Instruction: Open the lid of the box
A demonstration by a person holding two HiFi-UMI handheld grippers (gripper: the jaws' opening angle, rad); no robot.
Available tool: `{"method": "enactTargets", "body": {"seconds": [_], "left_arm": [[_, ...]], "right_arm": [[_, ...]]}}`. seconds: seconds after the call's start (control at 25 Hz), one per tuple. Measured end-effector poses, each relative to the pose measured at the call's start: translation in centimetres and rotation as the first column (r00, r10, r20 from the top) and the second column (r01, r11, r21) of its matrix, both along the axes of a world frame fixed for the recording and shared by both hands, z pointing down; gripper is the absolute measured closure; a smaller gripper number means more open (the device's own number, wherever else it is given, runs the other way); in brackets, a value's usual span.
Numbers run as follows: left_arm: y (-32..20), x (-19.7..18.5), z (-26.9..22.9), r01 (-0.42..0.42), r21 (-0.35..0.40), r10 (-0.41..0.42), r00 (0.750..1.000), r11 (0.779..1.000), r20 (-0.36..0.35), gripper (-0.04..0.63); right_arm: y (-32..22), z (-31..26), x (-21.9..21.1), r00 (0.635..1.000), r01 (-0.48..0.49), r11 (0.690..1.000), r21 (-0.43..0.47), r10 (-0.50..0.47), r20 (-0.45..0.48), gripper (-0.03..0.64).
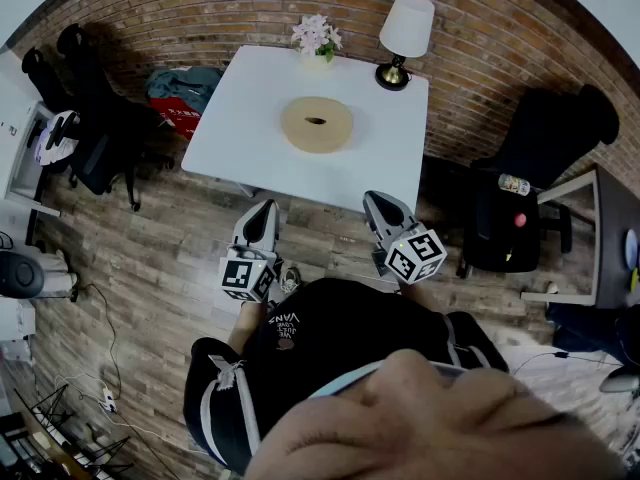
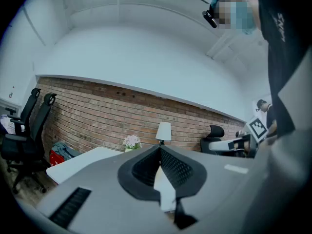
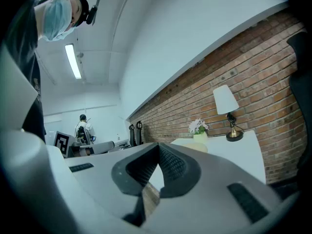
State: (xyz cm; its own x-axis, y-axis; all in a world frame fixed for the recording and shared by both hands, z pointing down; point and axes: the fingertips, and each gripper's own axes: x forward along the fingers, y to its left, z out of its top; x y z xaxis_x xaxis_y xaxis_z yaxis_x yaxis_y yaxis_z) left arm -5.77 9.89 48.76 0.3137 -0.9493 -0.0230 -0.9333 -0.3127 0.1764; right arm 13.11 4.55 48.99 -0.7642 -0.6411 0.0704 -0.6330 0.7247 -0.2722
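- Overhead, a single white worktop (image 1: 240, 128) stands on a brown plank floor (image 1: 150, 268), its far edge close to a red brick wall (image 1: 200, 8).
- One round tan box (image 1: 316, 124) lies near the middle of the worktop with its lid on; a small dark slot shows in the top.
- One pot of pale flowers (image 1: 316, 36) sits at the far edge, and one lamp (image 1: 405, 28) with a white shade and a brass foot stands at the far right corner. Both are well apart from the box.
- Two tools are in view, one in each hand, both level over the floor, short of the worktop's near edge and pointing toward it.
- Left tool (image 1: 262, 211): its jaws are closed together, with nothing between them.
- Right tool (image 1: 378, 201): its jaws are likewise closed on nothing.
- Two dark office chairs (image 1: 70, 58) stand at the left by the wall, and one more dark chair (image 1: 560, 138) is at the right.
- One heap of blue and red stuff (image 1: 185, 93) lies on the floor beside the worktop's left far corner.
- One side desk (image 1: 610, 218) at the right edge has a small bottle (image 1: 513, 184) lying just beside it.
- One second person (image 3: 83, 126) stands far off in the right gripper view, under one strip light (image 3: 73, 60).
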Motion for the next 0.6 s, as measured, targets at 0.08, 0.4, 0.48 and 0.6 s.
{"method": "enactTargets", "body": {"seconds": [0.08, 0.4, 0.48, 0.6], "left_arm": [[-0.3, -0.7, -0.3, -0.006, -0.003, 0.006, 1.0, 1.0, 0.003, 0.584], [-2.8, -4.4, -0.4, -0.077, 0.004, 0.077, 0.997, 0.997, 0.025, 0.584], [-3.5, -5.4, -0.4, -0.099, 0.004, 0.099, 0.995, 0.995, 0.025, 0.584], [-4.4, -6.9, -0.4, -0.127, -0.003, 0.127, 0.992, 0.992, 0.024, 0.584]], "right_arm": [[-0.2, -0.1, -0.7, 1.0, -0.011, 1.0, -0.004, 0.011, 0.002, 0.614], [-1.9, -0.8, -4.3, 0.995, -0.068, 0.998, 0.001, 0.067, 0.076, 0.612], [-2.5, -0.9, -5.3, 0.992, -0.093, 0.996, 0.004, 0.093, 0.08, 0.612], [-3.1, -0.8, -6.6, 0.988, -0.13, 0.991, -0.003, 0.13, 0.088, 0.612]]}}
